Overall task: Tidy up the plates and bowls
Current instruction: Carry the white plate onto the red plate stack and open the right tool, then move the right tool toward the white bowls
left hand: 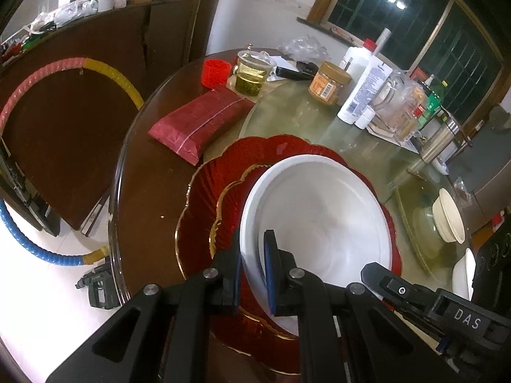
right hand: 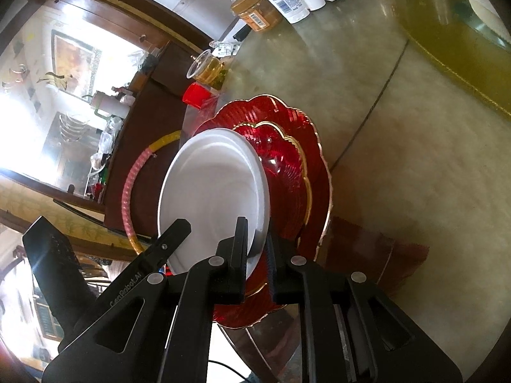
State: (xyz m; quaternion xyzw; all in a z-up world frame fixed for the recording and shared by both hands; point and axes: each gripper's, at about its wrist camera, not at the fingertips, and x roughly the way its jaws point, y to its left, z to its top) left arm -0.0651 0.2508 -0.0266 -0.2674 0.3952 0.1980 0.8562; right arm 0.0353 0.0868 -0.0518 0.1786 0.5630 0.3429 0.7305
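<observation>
Two grippers, left [left hand: 252, 274] and right [right hand: 258, 255], pinch opposite rims of the white plate [left hand: 319, 210] over the red plates [left hand: 204, 198]; it looks stiff, glossy, breakable, so rim holds suit it.

- Left tool [left hand: 254, 274], at the bottom centre of its frame, pitches downward, jaws clamped tight.
- Right tool [right hand: 258, 261], low in its frame, likewise angles down, jaws pinched closed.
</observation>
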